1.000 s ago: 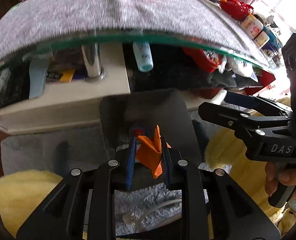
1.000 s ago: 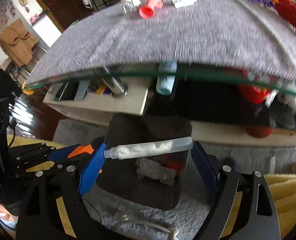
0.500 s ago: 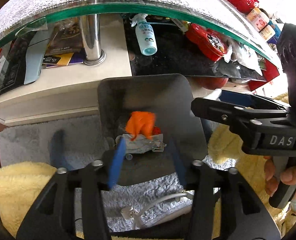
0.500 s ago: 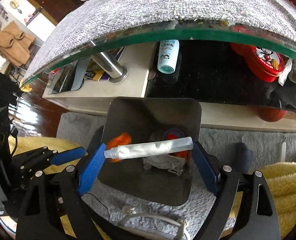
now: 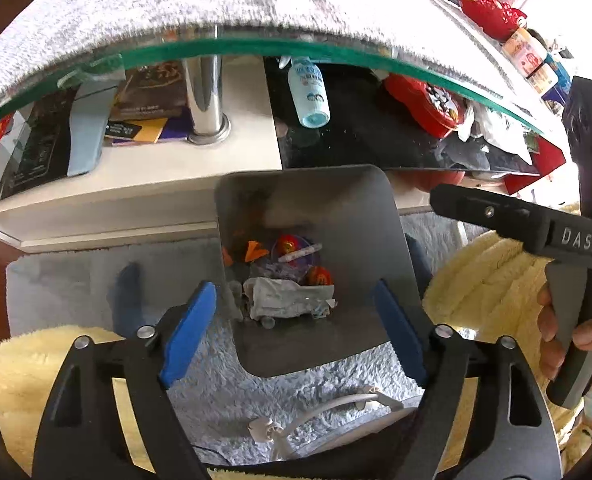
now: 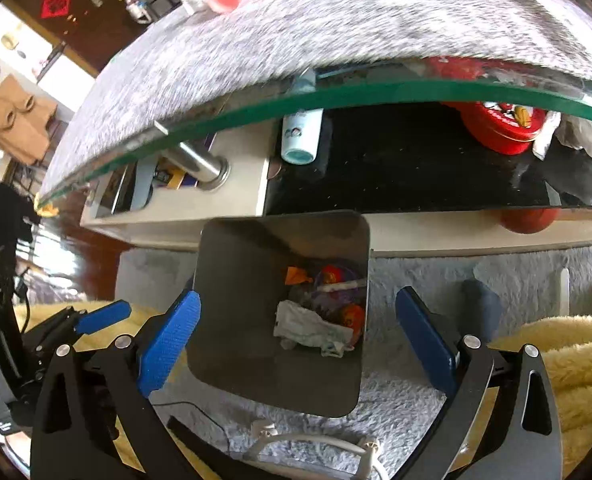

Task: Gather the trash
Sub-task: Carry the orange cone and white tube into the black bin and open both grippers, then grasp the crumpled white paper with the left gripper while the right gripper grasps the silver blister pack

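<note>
Grey woven cloth covers the glass table, which arches across the top of both wrist views; the green glass edge runs from side to side, and a chrome leg stands under it on the white lower shelf. On that shelf, near the leg, lie books, and on the black part of the shelf a pale blue bottle lies beside a red tin.

Below the shelf's front edge a grey shaggy rug carries the dark trash bin, open at the top and seen from above. Yellow fleece flanks the rug on both sides, and a white cable runs over the rug at the bin's near edge.

Both grippers hang over the bin, pointing steeply down. The left gripper has its blue pads spread on either side of the bin's near rim, jaws opening, nothing between them. The right gripper is likewise spread wide with jaws opening and nothing between them; in the left view its black body is held by a hand at the right edge.

The trash lies on the bin's floor: a crumpled grey-white wrapper, a white tube behind it, an orange scrap toward the left wall, and round red-orange pieces among them.
</note>
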Action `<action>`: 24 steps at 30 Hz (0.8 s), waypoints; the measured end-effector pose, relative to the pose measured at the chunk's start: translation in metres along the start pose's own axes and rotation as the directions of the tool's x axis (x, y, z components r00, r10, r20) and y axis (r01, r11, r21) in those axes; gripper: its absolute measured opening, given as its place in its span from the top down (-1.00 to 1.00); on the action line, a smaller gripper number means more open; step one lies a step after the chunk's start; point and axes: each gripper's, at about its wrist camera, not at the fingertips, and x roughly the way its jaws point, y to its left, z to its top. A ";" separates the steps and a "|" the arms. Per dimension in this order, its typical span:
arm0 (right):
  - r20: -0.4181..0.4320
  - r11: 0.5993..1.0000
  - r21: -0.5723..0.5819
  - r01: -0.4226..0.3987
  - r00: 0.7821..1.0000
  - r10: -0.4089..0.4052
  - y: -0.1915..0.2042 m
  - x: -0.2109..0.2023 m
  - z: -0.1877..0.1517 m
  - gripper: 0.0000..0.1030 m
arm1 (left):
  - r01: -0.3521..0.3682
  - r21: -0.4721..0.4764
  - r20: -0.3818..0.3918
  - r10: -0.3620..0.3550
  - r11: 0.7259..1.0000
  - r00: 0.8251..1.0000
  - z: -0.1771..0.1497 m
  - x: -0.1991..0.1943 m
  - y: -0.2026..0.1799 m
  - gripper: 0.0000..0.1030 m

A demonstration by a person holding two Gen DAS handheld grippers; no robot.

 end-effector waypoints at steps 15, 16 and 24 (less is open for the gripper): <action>0.152 0.999 0.044 -0.023 0.988 0.016 -0.017 -0.061 0.057 -0.91 | 0.000 0.009 0.134 -0.001 1.000 0.991 0.059 -0.053 -0.003 -0.67; 0.160 0.999 0.045 -0.019 0.987 0.011 -0.018 -0.064 0.063 -0.91 | -0.004 0.010 0.142 0.003 1.000 0.990 0.065 -0.056 -0.002 -0.67; 0.201 0.999 0.040 0.006 0.979 -0.014 -0.020 -0.076 0.107 -0.91 | -0.038 0.021 0.193 0.034 0.999 0.981 0.116 -0.071 0.001 -0.67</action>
